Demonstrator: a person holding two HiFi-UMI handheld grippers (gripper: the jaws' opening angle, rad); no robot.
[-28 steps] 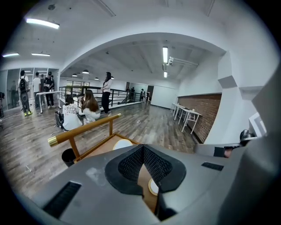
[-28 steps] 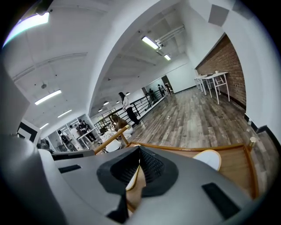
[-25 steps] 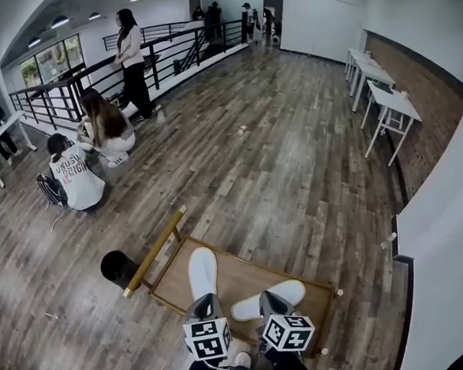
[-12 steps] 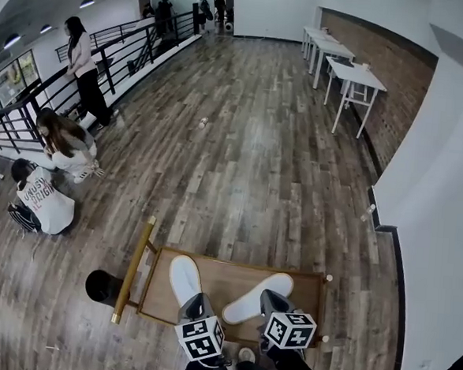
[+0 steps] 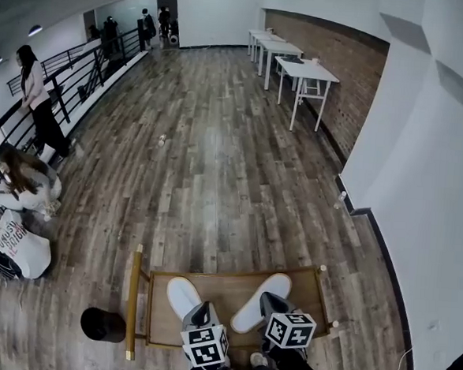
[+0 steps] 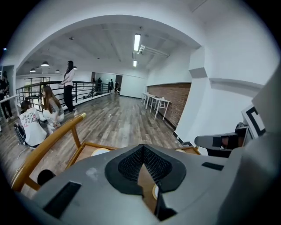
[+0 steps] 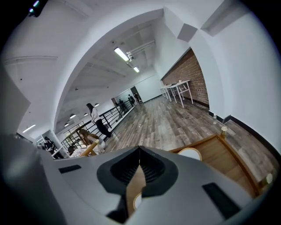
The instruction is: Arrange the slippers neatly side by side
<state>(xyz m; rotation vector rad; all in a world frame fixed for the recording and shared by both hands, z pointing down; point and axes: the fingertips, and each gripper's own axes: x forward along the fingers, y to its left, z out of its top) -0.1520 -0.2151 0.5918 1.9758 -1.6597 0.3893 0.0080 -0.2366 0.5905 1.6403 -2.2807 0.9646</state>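
Left gripper [image 5: 195, 307] and right gripper [image 5: 268, 299] each have jaws pressed together on nothing, near the slippers' near ends. Two white slippers lie apart on one wooden cart [image 5: 225, 281]: left slipper [image 5: 181, 294], right slipper [image 5: 262, 296] angled.

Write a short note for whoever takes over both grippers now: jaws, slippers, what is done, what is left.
The left gripper: jaws shut, empty. The right gripper: jaws shut, empty.
Both hover over the near edge of the wooden tray.
The left slipper and right slipper lie on it, heels near, toes spread apart.
Done: nothing aligned yet.
Left: probably turn the right slipper parallel, close beside the left slipper.
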